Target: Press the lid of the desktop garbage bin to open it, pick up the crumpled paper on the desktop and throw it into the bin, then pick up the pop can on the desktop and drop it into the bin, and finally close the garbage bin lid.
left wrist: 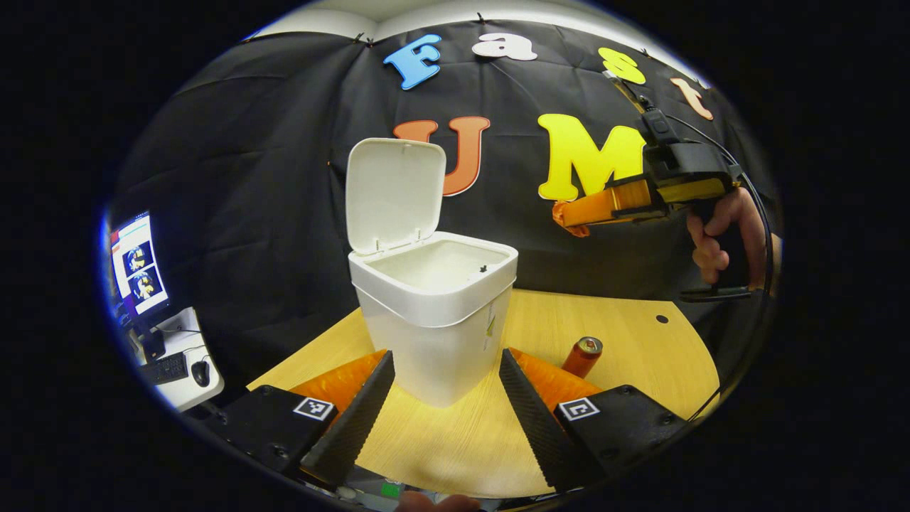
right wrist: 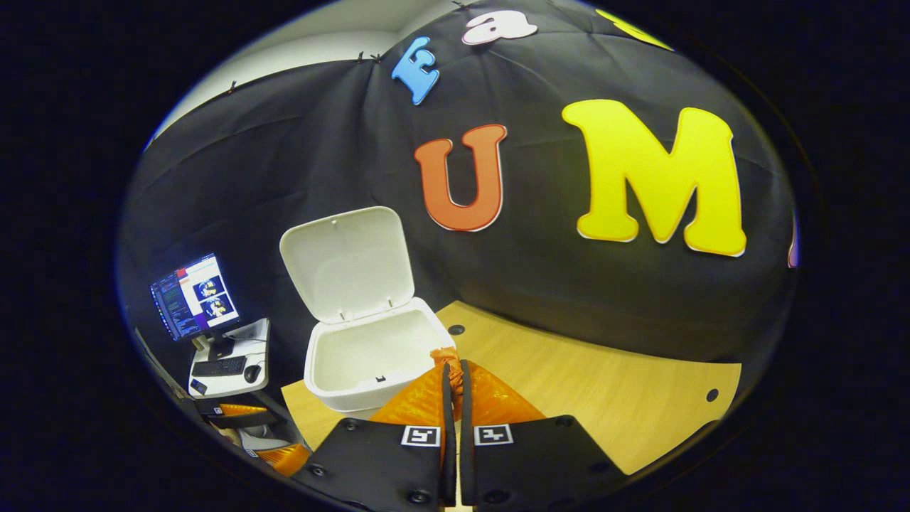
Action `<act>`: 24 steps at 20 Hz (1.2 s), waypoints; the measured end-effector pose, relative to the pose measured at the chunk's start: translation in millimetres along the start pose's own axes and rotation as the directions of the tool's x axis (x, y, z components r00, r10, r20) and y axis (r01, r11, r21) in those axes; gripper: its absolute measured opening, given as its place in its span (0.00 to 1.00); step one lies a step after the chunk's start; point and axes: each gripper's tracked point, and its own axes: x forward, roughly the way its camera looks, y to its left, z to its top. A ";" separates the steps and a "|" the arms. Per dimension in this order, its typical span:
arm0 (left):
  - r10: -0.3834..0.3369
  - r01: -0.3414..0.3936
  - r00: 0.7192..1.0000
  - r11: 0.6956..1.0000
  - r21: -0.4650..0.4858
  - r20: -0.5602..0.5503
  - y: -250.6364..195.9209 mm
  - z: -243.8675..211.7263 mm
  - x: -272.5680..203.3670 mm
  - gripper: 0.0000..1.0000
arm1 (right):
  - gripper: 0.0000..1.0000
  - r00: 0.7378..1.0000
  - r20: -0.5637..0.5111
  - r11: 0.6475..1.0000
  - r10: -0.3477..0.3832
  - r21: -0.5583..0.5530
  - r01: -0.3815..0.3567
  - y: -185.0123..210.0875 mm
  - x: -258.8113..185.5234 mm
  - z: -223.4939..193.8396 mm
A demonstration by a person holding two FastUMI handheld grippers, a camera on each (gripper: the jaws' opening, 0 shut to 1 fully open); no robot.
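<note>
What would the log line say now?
white plastic bin lid open; right gripper shut on crumpled orange paper; red can on table; left gripper open

- Left tongs [left wrist: 444, 398]: black blocky carriers are sitting behind each finger, screws showing along their edges.
- Each carrier is wearing a small square black-and-white fiducial marker on a white patch.
- Inner faces of the fingers [left wrist: 355, 419] are showing a ribbed, sawtooth texture, tapering toward the tips.
- Right tongs [right wrist: 452, 370] are showing the same build in the right gripper view: two black carriers, one marker each, round screw heads near the bottom edge.
- In the left gripper view the right tongs are showing a black housing on a long body, with a black module on top.
- A thin black cable is looping from that module past the hand [left wrist: 718, 238].
- A black pistol-style handle with a flat base is showing under the hand.
</note>
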 end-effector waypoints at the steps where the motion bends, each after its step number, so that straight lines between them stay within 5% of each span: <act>1: 0.011 -0.011 1.000 1.000 -0.006 0.001 5.7 -0.5 -1.5 0.99 | 0.02 1.000 -0.002 1.000 0.017 -0.013 -0.017 11.8 8.6 0.8; 8: 0.094 -0.094 0.996 0.995 -0.018 0.002 43.9 -7.0 -10.4 0.99 | 0.02 0.995 -0.062 0.991 0.079 -0.101 -0.085 69.8 73.2 -12.6; 16: 0.121 -0.122 0.992 0.993 0.010 0.028 62.9 -5.9 -13.7 0.98 | 0.13 0.990 -0.132 0.989 0.057 -0.130 -0.074 78.3 106.7 -38.0; 20: 0.086 -0.086 0.996 0.996 0.004 0.028 58.9 -5.6 -9.9 0.98 | 0.25 0.987 -0.151 0.989 0.053 -0.132 -0.074 77.4 110.2 -44.7; 22: 0.061 -0.061 0.998 0.998 0.013 0.027 52.7 -5.1 -7.8 0.99 | 0.40 0.987 -0.151 0.987 0.050 -0.146 -0.072 78.9 109.8 -45.9; 23: 0.055 -0.055 0.998 0.998 0.021 0.027 53.3 -6.3 -7.4 0.98 | 0.56 0.989 -0.143 0.986 0.045 -0.153 -0.067 76.7 109.2 -44.6; 24: 0.047 -0.048 0.999 0.999 0.026 0.027 52.3 -7.1 -6.5 0.98 | 0.60 0.989 -0.138 0.986 0.043 -0.154 -0.065 75.7 109.4 -43.9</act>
